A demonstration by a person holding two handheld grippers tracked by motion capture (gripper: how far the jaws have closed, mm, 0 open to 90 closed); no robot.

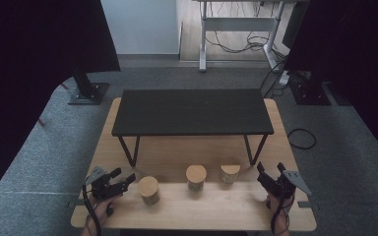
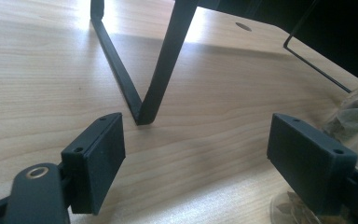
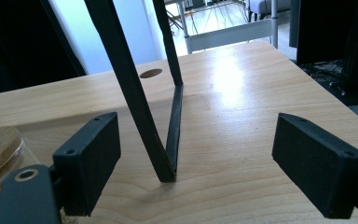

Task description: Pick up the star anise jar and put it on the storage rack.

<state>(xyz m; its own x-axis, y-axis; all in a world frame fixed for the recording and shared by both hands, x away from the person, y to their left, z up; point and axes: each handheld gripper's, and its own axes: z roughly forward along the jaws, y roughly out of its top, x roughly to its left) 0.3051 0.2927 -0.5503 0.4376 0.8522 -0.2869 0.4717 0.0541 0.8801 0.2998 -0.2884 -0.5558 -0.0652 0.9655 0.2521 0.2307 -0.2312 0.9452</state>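
Flanking cork-lidded glass jars (image 1: 196,177), seemingly herb-filled.

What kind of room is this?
Probably a workroom or lab, not a home. A wooden table stands on grey carpet, a desk frame with loose cables is behind it, and dark curtains hang at both sides.

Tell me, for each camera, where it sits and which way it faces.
High view: above the near side, looking forward and down on the light wooden table; both hands and the left gripper and right gripper show.
Left gripper view: rides on the left gripper, looking low across the table; its two black fingers stand apart.
Right gripper view: rides on the right gripper; its fingers stand apart.
Shared: both gripper views face a V-shaped leg of the black metal shelf.
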